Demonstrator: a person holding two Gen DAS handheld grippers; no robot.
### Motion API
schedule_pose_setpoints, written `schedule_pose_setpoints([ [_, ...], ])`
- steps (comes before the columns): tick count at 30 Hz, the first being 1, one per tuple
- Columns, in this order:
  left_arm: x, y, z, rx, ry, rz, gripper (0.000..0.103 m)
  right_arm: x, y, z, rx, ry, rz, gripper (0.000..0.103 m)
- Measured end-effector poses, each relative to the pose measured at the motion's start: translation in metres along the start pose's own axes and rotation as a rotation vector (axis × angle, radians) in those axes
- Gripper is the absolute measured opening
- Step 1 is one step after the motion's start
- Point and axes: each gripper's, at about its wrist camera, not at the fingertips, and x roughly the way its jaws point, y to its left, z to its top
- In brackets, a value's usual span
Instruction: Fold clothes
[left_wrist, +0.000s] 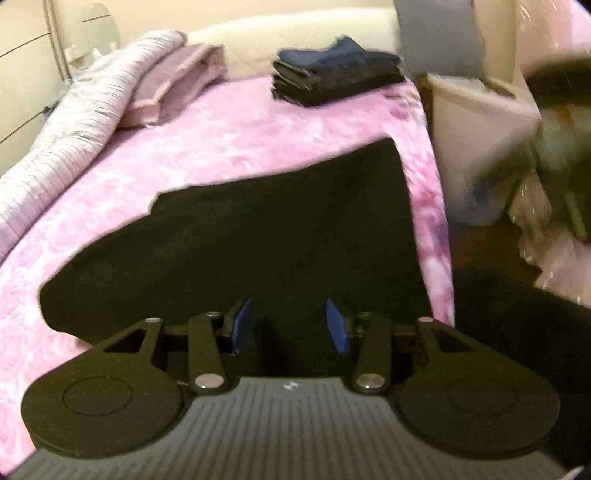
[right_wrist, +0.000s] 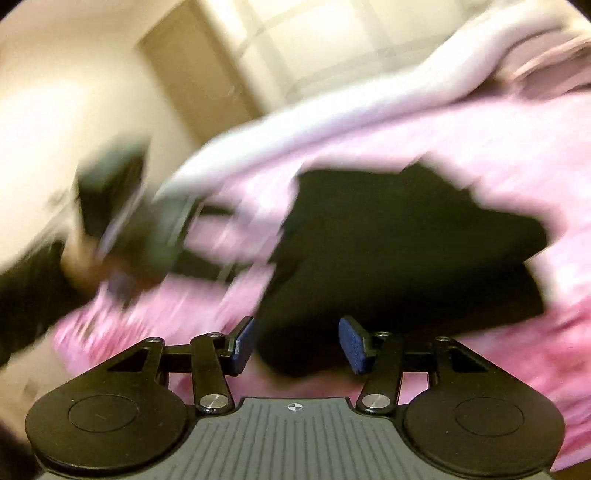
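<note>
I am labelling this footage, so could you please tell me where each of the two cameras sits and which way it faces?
Left wrist view: on the left hand-held gripper, looking down along open jaws over the black garment on the pink bedspread, towards the stack of folded dark clothes; the right hand-held gripper blurs at the right edge.
Right wrist view: on the right hand-held gripper, jaws open, facing the garment across the bed; heavily blurred.
Shared: the garment, the bedspread, the other gripper.

Open pink bedspread (left_wrist: 229, 147) centre, folded stack (left_wrist: 332, 79) far, bin (left_wrist: 480, 140) right
</note>
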Motion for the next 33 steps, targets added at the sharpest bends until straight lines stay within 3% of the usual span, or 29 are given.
schedule_pose_setpoints([
  [3, 0.013, -0.011, -0.008, 0.014, -0.011, 0.030, 0.038, -0.009, -0.024, 0.017, 0.038, -0.132, -0.084, 0.054],
  [6, 0.017, -0.012, -0.004, 0.006, -0.001, 0.025, 0.038, 0.014, -0.049, 0.020, 0.080, -0.109, -0.159, 0.053],
  [8, 0.013, -0.006, 0.000, -0.006, 0.005, 0.004, 0.038, 0.038, -0.067, 0.009, 0.139, -0.017, -0.219, 0.045],
  [11, 0.002, 0.011, 0.006, -0.032, -0.002, -0.010, 0.040, 0.031, -0.072, 0.004, 0.157, -0.051, -0.188, 0.042],
  [15, -0.003, 0.056, 0.011, -0.072, -0.012, 0.069, 0.040, 0.018, -0.047, 0.037, 0.100, -0.042, -0.220, 0.043],
  [19, 0.008, 0.110, 0.017, -0.121, 0.002, 0.161, 0.039, 0.035, -0.031, 0.061, 0.021, -0.035, -0.199, 0.045],
  [23, 0.037, 0.154, 0.018, -0.161, 0.048, 0.188, 0.039, 0.077, -0.037, 0.093, -0.040, 0.020, -0.200, 0.048],
  [26, 0.075, 0.168, 0.009, -0.137, 0.106, 0.151, 0.046, 0.114, -0.059, 0.119, -0.047, 0.078, -0.199, 0.052],
  [29, 0.085, 0.164, 0.004, -0.109, 0.059, 0.155, 0.049, 0.154, -0.083, 0.140, -0.047, 0.161, -0.189, 0.054],
  [33, 0.075, 0.160, 0.003, -0.119, 0.034, 0.167, 0.048, 0.197, -0.114, 0.145, 0.076, 0.284, -0.114, 0.053],
])
